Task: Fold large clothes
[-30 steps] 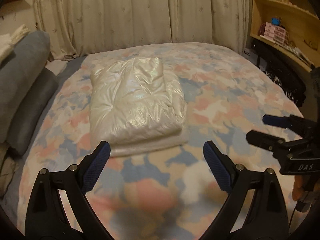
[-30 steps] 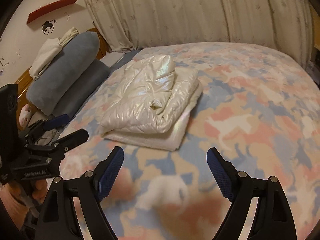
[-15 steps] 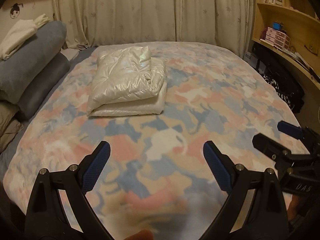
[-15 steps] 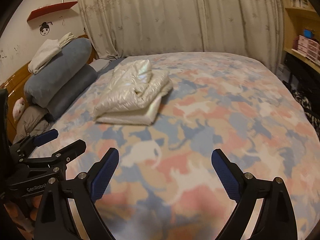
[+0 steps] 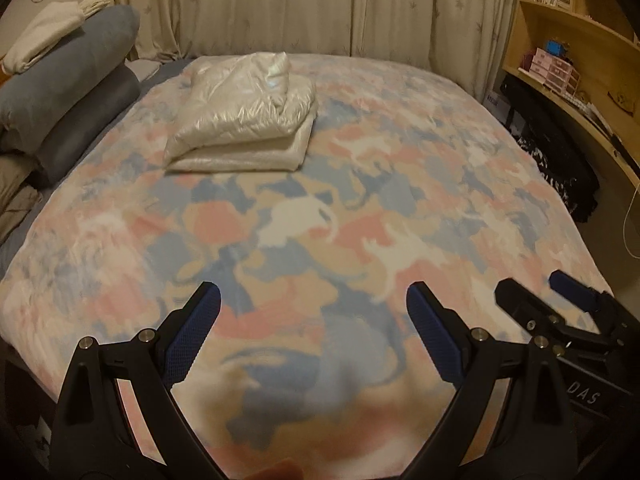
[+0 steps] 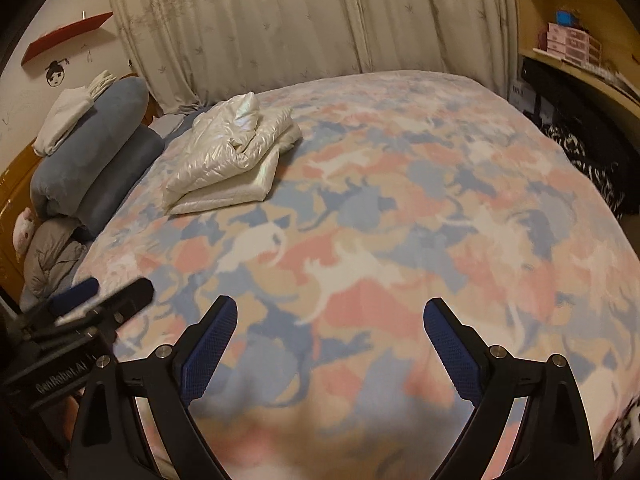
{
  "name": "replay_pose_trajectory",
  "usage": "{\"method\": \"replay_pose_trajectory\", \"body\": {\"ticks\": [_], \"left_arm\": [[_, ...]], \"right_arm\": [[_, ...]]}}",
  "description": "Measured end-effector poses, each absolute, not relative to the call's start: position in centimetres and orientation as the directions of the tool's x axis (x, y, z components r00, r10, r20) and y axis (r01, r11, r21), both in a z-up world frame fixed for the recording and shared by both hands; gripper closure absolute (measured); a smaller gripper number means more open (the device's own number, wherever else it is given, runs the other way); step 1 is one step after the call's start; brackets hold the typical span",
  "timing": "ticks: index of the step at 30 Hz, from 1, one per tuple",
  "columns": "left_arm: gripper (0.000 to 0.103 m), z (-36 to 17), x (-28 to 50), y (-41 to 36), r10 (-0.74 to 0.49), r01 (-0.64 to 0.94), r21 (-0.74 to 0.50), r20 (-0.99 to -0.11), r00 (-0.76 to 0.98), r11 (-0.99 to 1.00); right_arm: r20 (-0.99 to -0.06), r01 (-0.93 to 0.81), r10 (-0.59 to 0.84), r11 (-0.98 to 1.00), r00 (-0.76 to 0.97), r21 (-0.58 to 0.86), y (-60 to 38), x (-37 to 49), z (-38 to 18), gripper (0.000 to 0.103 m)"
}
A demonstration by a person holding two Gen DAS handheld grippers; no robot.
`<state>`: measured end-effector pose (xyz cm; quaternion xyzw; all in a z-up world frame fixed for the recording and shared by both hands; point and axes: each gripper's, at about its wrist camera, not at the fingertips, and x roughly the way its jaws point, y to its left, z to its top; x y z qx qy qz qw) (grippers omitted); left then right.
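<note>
A shiny white puffer jacket [image 5: 244, 116] lies folded into a thick rectangle on the far left part of the bed [image 5: 400, 184]; the right wrist view shows the jacket [image 6: 232, 156] from the side. My left gripper [image 5: 314, 312] hangs open over the near end of the bed, well back from the jacket, nothing between its blue pads. My right gripper [image 6: 330, 326] is open too and empty, also far from the jacket. Each gripper appears at the edge of the other's view: the right gripper [image 5: 560, 296] and the left gripper [image 6: 100, 292].
Grey-blue bolsters [image 5: 68, 96] with a folded white cloth [image 5: 48, 36] on top are stacked at the bed's left. A curtain [image 5: 304, 4] hangs behind. Wooden shelves [image 5: 568, 52] and dark bags [image 5: 560, 160] stand on the right. A grey garment [image 6: 52, 256] lies at the bed's left edge.
Both grippers have drawn back from the folded jacket toward the near end of the bed, so it looks smaller and farther. The right jaws stand slightly wider than a second ago.
</note>
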<state>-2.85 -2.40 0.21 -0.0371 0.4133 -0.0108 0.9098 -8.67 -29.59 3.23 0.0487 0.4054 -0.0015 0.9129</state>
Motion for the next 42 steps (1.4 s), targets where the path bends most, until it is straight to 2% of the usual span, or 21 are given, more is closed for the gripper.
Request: {"method": "replay_pose_trajectory", "body": {"ticks": [20, 42], "left_arm": [[0.009, 3.1, -5.5, -3.1, -0.019, -0.027, -0.055, -0.698, 0.716, 0.998], [0.009, 3.9, -5.9, -3.8, -0.006, -0.023, -0.033, -0.680, 0.733, 0.999]], "right_arm": [[-0.668, 0.088, -0.053, 0.996, 0.743, 0.019, -29.1, -14.0, 8.7, 0.007], [-0.634, 0.138, -0.120, 0.990, 0.764, -0.020, -29.1, -16.0, 10.2, 0.007]]}}
